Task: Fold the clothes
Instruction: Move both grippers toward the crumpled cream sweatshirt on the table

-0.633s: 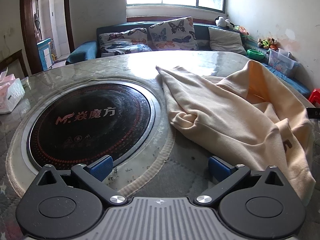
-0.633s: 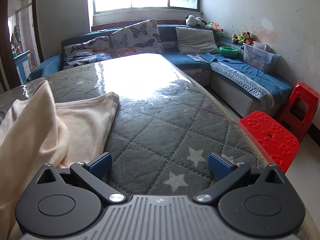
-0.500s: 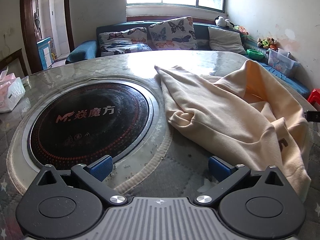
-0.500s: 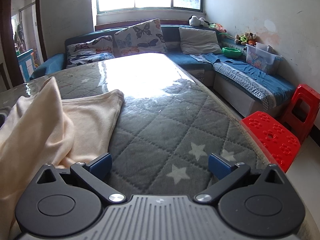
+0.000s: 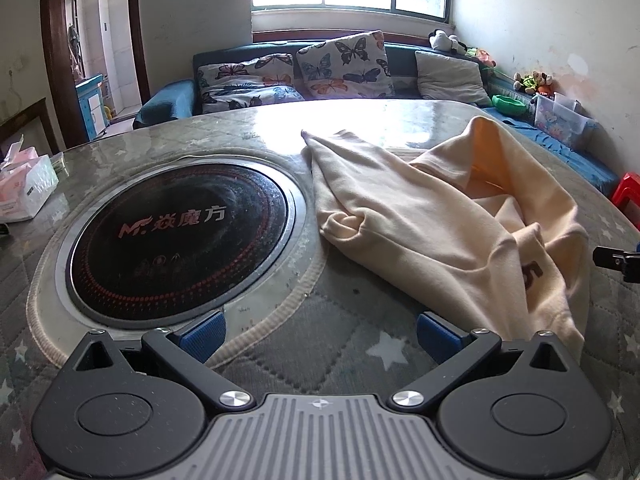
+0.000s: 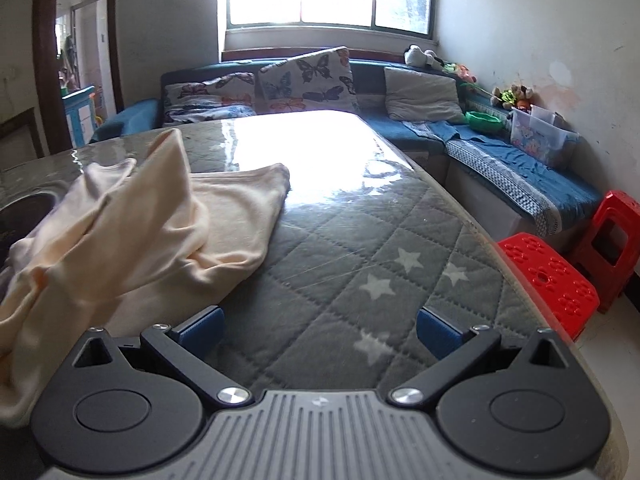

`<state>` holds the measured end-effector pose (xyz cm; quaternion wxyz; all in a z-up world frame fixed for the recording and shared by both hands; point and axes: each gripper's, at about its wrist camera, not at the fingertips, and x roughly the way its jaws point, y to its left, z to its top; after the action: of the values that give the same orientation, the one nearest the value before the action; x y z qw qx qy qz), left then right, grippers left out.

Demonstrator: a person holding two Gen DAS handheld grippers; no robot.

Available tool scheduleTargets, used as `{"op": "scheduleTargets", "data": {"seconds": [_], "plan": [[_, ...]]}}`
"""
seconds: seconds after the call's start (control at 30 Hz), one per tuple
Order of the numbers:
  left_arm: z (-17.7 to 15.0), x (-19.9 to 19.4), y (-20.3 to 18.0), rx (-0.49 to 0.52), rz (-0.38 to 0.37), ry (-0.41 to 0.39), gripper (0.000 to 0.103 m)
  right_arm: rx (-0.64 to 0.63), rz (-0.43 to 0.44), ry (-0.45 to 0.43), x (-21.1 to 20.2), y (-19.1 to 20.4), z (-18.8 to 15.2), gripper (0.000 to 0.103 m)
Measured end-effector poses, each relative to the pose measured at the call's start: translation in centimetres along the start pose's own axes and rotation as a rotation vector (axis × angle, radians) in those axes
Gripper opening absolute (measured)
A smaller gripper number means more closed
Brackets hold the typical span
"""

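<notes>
Both the left gripper (image 5: 320, 326) and right gripper (image 6: 320, 324) have fingers spread wide, holding nothing. The crumpled cream garment (image 5: 432, 216) lies beyond and beside the fingertips; a careless pinch could catch several bunched layers, dragging the heap instead of one edge.

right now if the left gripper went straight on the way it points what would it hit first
Likely the quilted table cover just beyond its open fingers, between the round cooktop and the cream garment; depth is unclear.

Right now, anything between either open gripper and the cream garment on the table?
Nothing visible. The left gripper stands open over bare quilted cover, with the cream garment just ahead to its right. The right gripper is open too, with the garment beside its left finger. The inset cooktop lies left of the garment, off both paths.
</notes>
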<state>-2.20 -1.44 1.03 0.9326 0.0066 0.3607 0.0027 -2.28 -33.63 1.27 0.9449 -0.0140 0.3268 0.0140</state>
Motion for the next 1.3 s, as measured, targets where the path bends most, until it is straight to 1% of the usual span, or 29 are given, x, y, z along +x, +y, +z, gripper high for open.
{"op": "scheduleTargets", "data": {"seconds": [0.3, 0.73, 1.07, 1.3], "plan": [[-0.7, -1.3, -1.0, -0.001, 0.004, 0.016, 0.103, 0.023, 0.059, -0.020, -2.3, 0.7, -1.1, 0.103], [-1.3, -2.4, -2.0, 0.006, 0.009, 0.028, 0.103, -0.039, 0.114, -0.028, -4.7, 2.8, -2.4, 0.103], [-1.5, -3.2, -2.6, 0.006, 0.022, 0.030, 0.103, -0.069, 0.116, -0.015, -5.8, 4.3, -3.3, 0.103], [-1.5, -3.5, -2.4, -0.045, 0.032, 0.040, 0.103, -0.067, 0.122, 0.006, -6.1, 5.1, -3.7, 0.103]]}}
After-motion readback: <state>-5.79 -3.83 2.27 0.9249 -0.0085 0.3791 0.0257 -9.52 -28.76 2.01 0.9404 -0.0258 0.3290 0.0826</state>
